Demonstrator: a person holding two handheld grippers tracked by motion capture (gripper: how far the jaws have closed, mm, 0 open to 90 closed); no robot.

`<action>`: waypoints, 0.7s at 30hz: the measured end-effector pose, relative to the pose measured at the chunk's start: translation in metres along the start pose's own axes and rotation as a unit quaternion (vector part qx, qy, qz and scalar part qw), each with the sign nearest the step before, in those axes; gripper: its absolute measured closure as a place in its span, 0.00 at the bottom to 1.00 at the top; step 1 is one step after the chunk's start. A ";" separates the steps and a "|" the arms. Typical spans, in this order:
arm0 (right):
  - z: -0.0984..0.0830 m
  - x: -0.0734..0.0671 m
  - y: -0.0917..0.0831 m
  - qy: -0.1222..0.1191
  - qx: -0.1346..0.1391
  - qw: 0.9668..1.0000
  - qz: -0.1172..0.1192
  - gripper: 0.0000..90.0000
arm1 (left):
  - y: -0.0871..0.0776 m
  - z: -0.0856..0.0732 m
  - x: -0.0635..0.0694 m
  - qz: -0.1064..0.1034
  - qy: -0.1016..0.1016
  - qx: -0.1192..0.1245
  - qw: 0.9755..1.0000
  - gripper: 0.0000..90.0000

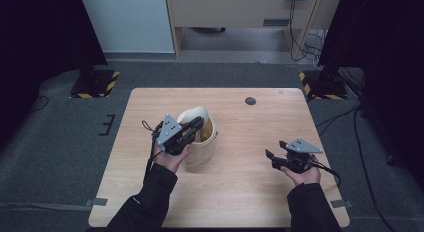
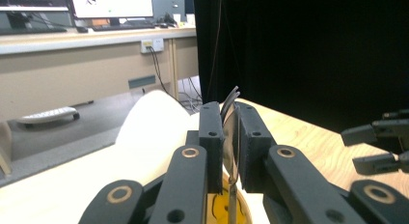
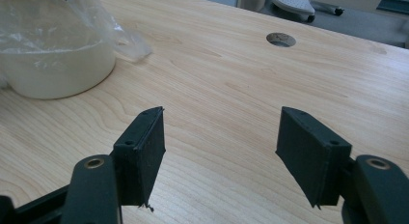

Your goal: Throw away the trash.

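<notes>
Left gripper clamped at the rim of the white tub; right gripper apart over bare wood.

The tub (image 1: 202, 142) stands on the tabletop (image 1: 250, 192) left of centre, with a clear plastic bag (image 3: 58, 26) lining it and spilling over its rim. The left gripper (image 1: 194, 126) sits at the tub's near-left rim; in the left gripper view its jaws stand nearly together on a thin sheet edge (image 2: 230, 137), probably the bag, with yellow contents (image 2: 219, 204) visible below inside the tub. The right gripper (image 1: 272, 159) is held well to the right of the tub, not touching it, jaws wide apart with nothing between them. A round hole (image 1: 250, 100) in the tabletop lies beyond the tub, toward the far edge.
</notes>
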State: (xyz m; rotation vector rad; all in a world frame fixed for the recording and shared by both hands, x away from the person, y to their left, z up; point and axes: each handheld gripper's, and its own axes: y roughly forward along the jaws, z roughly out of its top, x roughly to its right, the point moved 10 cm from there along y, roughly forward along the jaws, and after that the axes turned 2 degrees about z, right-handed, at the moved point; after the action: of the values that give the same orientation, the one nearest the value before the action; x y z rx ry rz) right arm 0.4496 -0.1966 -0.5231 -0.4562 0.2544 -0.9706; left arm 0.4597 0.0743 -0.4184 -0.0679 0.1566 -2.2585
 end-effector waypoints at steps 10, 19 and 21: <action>0.000 0.000 0.000 -0.002 -0.001 1.000 0.000 0.38 | -0.006 -0.001 0.004 -0.026 -0.030 0.007 0.999 0.75; -0.001 0.002 -0.001 -0.003 -0.002 1.000 -0.004 0.37 | -0.055 -0.011 -0.008 -0.025 -0.017 -0.001 1.000 0.60; -0.001 0.003 -0.001 -0.001 -0.002 1.000 -0.005 0.35 | -0.074 -0.028 -0.018 -0.014 -0.013 -0.020 1.000 0.55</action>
State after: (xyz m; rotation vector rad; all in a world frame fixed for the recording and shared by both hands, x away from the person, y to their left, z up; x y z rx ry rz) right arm 0.4496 -0.1997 -0.5236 -0.4633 0.2517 -0.9801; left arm 0.4125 0.1376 -0.4362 -0.1221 0.1877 -2.2820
